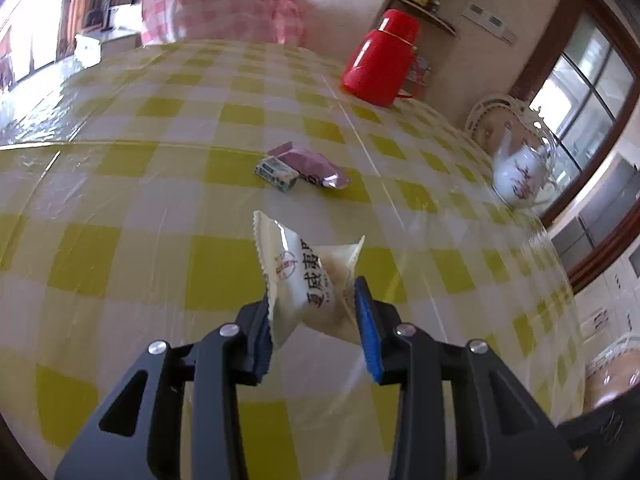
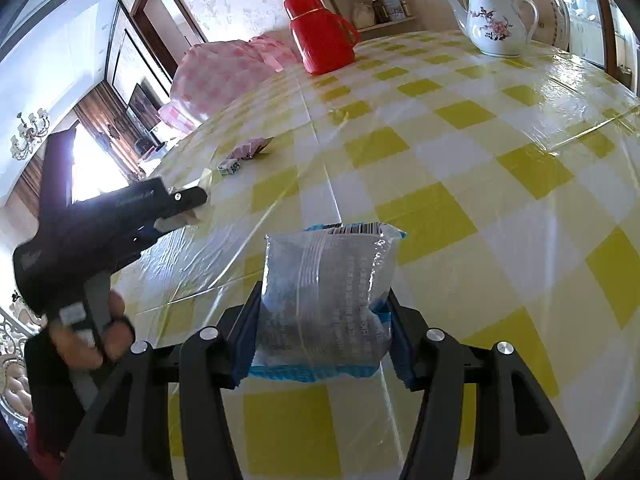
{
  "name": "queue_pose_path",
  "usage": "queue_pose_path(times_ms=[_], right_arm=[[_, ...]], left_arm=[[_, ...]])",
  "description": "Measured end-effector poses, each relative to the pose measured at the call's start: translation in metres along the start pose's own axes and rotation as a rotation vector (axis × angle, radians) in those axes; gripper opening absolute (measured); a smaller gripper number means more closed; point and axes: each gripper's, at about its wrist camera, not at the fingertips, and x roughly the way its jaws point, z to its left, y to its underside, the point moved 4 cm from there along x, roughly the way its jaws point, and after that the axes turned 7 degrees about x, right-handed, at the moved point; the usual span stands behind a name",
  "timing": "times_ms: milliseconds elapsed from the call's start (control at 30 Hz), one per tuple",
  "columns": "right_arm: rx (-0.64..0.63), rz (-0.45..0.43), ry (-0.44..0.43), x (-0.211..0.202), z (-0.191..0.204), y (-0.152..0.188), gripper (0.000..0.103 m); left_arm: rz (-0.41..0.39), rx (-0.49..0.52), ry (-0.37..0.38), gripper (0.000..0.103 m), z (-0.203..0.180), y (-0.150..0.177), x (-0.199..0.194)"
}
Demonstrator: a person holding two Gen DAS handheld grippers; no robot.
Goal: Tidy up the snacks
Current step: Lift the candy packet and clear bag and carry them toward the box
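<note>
My left gripper [image 1: 316, 300] is shut on a cream snack packet [image 1: 308, 280] with red Chinese writing, held above the checked table. Ahead of it lie a pink snack packet [image 1: 316, 164] and a small white-and-blue box [image 1: 277, 173], touching each other. My right gripper [image 2: 324, 312] is shut on a silvery snack bag with blue edges [image 2: 326, 296], held above the table. In the right wrist view the left gripper [image 2: 184, 208] shows at the left with the cream packet, and the pink packet [image 2: 250, 150] and small box [image 2: 229, 167] lie beyond it.
A red thermos jug [image 1: 380, 60] stands at the far side of the yellow-checked table [image 1: 160, 200]. A white flowered teapot [image 1: 520, 176] stands near the right edge. Pink checked cushions [image 1: 224, 4] lie behind the table. The jug [image 2: 320, 36] and teapot [image 2: 496, 20] also show in the right wrist view.
</note>
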Motion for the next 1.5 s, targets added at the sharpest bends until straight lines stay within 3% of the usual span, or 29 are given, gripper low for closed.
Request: queue_pose_path(times_ms=[200, 800, 1200, 1333, 1500], right_arm=[[0.016, 0.004, -0.01, 0.002, -0.003, 0.0, 0.055], [0.101, 0.011, -0.084, -0.007, -0.013, 0.004, 0.055], [0.149, 0.036, -0.114, -0.023, -0.001, 0.034, 0.055], [0.12, -0.014, -0.159, -0.043, 0.015, 0.044, 0.055], [0.104, -0.003, -0.23, -0.061, 0.039, 0.068, 0.055]], left_arm=[[-0.019, 0.032, 0.004, 0.038, -0.002, 0.019, -0.02], [-0.082, -0.004, -0.001, 0.039, 0.021, 0.062, -0.071], [-0.098, 0.016, -0.024, 0.04, 0.027, 0.099, -0.112], [-0.124, 0.048, -0.058, 0.04, 0.034, 0.111, -0.135], [-0.129, 0.067, -0.084, 0.04, 0.046, 0.127, -0.161]])
